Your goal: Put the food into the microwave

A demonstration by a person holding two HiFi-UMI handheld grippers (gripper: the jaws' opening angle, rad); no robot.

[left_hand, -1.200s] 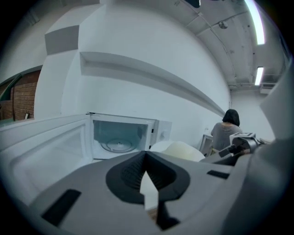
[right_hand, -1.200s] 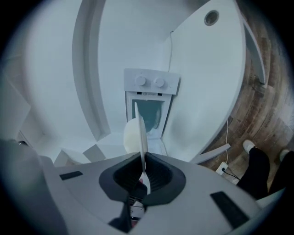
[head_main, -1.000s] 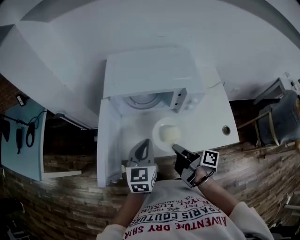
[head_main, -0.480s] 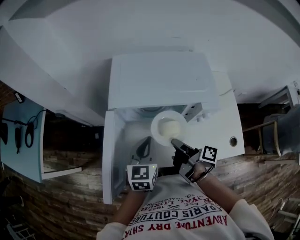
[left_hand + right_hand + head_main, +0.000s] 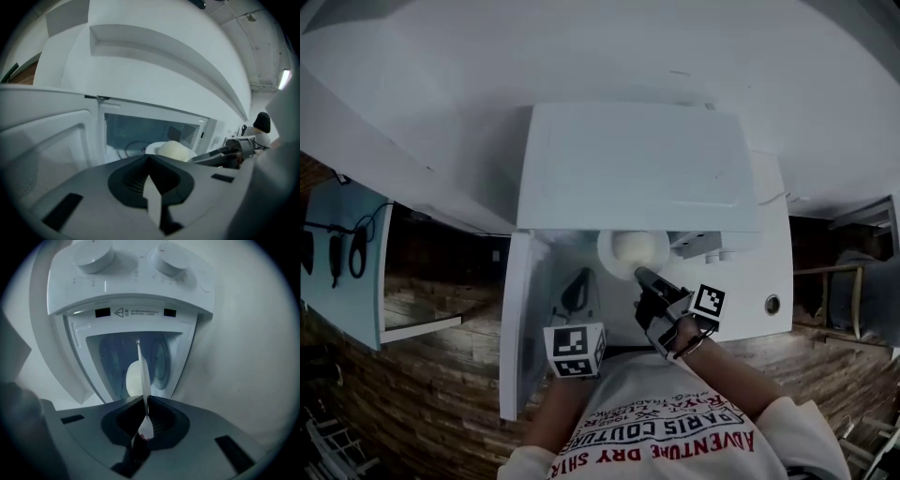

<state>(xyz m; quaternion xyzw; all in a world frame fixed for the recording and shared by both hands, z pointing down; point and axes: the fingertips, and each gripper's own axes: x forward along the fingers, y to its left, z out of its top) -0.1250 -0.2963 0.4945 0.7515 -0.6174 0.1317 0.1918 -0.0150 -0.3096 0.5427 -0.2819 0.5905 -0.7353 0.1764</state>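
The white microwave [image 5: 637, 164] stands with its door [image 5: 516, 328] swung open to the left. My right gripper [image 5: 642, 277] is shut on the rim of a white plate [image 5: 619, 246] that carries a pale round bun [image 5: 636, 246], right at the oven's opening. In the right gripper view the plate [image 5: 143, 371] shows edge-on between the jaws, with the bun [image 5: 133, 379] on its left and the glass turntable [image 5: 161, 362] behind. My left gripper [image 5: 579, 286] hangs shut and empty, left of the plate, over the door. From it I see the bun [image 5: 174, 150] before the cavity [image 5: 136, 133].
Two control knobs [image 5: 93, 254] [image 5: 171, 261] sit on the microwave's panel. The white counter [image 5: 773, 272] has a round cable hole [image 5: 772, 304] at the right. A blue panel [image 5: 347, 272] with hanging tools stands at the far left over the brick floor.
Both grippers have moved forward toward the microwave. The plate with the bun has travelled from over the counter to the oven's opening, still in the right gripper.
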